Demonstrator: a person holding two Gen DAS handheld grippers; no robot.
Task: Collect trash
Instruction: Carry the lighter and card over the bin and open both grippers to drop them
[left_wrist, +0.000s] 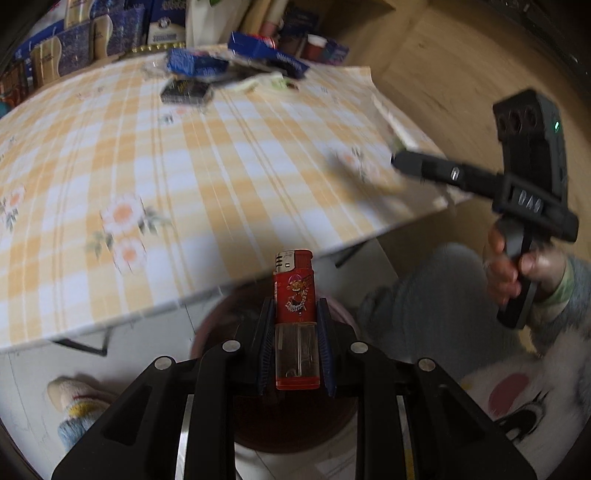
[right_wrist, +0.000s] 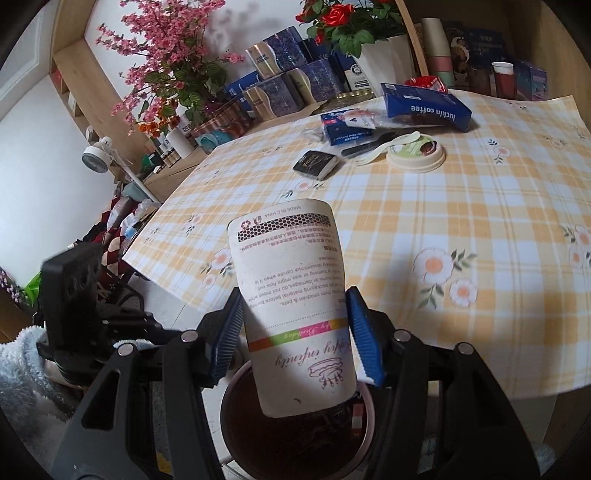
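My left gripper (left_wrist: 294, 328) is shut on a red lighter (left_wrist: 295, 321) and holds it upright off the table's near edge, above a dark round bin (left_wrist: 221, 325). My right gripper (right_wrist: 295, 332) is shut on a cream paper package (right_wrist: 291, 295) with printed text, held over the dark bin (right_wrist: 295, 443) with its pink rim. The right gripper also shows in the left wrist view (left_wrist: 399, 162), over the table's right edge. More trash lies at the far side of the table: a blue coffee bag (right_wrist: 424, 105), a blue pack (right_wrist: 343, 127), a black box (right_wrist: 316, 164) and a round lid (right_wrist: 415, 151).
The table has a yellow checked cloth (right_wrist: 461, 221). Boxes, cups and flower pots (right_wrist: 384, 48) crowd the shelf behind it. A person's knee (left_wrist: 424, 302) and slippered foot (left_wrist: 77, 406) are beside the bin.
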